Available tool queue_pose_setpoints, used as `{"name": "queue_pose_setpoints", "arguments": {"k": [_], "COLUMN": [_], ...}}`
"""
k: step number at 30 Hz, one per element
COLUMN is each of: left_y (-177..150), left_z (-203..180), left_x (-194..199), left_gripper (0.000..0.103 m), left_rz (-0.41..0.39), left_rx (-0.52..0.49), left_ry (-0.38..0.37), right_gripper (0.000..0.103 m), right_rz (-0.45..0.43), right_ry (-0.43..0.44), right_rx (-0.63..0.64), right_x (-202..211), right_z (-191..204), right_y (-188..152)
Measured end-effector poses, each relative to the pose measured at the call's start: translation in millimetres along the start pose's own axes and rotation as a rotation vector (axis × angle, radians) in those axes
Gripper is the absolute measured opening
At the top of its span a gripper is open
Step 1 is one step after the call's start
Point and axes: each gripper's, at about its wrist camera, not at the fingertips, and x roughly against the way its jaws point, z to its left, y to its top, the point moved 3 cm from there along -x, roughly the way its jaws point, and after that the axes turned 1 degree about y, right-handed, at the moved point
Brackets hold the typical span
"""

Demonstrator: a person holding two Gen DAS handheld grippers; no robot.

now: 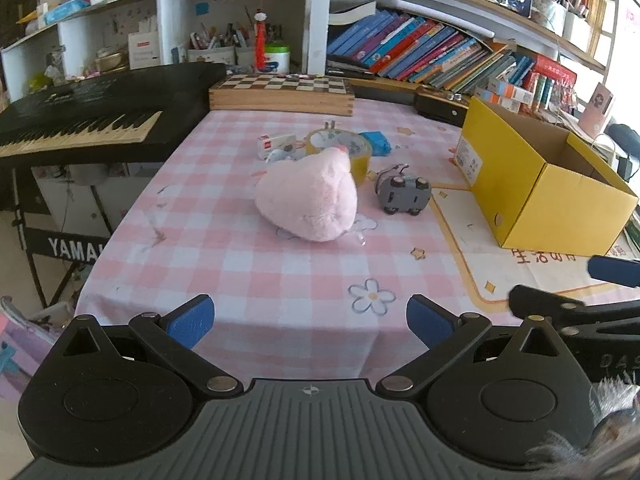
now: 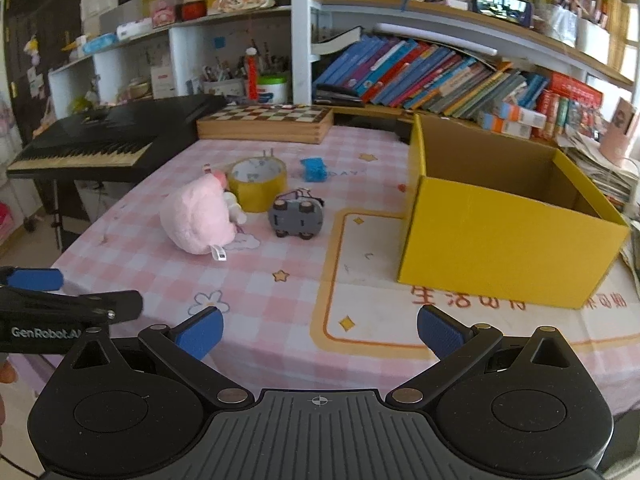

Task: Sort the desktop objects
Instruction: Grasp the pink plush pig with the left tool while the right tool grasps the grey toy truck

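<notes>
A pink plush toy (image 1: 308, 196) (image 2: 198, 216) lies mid-table. Behind it stands a yellow tape roll (image 1: 340, 151) (image 2: 258, 184). An overturned grey toy car (image 1: 404, 194) (image 2: 296, 218) lies to its right. A blue block (image 1: 376, 142) (image 2: 314, 168) and a small white box (image 1: 274, 144) lie farther back. An open yellow cardboard box (image 1: 540, 196) (image 2: 508, 248) stands on the right. My left gripper (image 1: 310, 320) and right gripper (image 2: 320, 332) are both open and empty, hovering over the table's near edge.
The table has a pink checked cloth (image 1: 240, 260) (image 2: 280, 292). A black keyboard (image 1: 80, 120) (image 2: 100, 140) sits at the left, a wooden chessboard box (image 1: 280, 94) (image 2: 264, 120) at the back, and bookshelves behind. Each gripper shows at the edge of the other's view.
</notes>
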Motion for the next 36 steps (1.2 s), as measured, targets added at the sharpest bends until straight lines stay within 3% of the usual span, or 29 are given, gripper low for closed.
{"name": "queue_pose_setpoints", "arguments": {"k": [21, 27, 31, 36], "left_y": [43.4, 60.0, 71.0, 80.0], "left_z": [8.0, 16.0, 6.1, -5.0], "left_x": [-64.5, -81.2, -92.3, -117.1], "left_gripper": [0.103, 0.103, 0.103, 0.103], "left_rz": [0.045, 0.041, 0.024, 0.056], "left_rx": [0.069, 0.135, 0.150, 0.114], "left_ry": [0.102, 0.078, -0.004, 0.056], "right_gripper": [0.103, 0.103, 0.103, 0.103], "right_rz": [0.024, -0.007, 0.001, 0.002], "right_ry": [0.120, 0.168, 0.157, 0.175], "right_rx": [0.102, 0.131, 0.163, 0.210], "right_x": [-74.6, -86.7, -96.5, -106.8], "right_z": [-1.7, 0.5, 2.3, 7.3], "right_y": [45.7, 60.4, 65.7, 70.5]}}
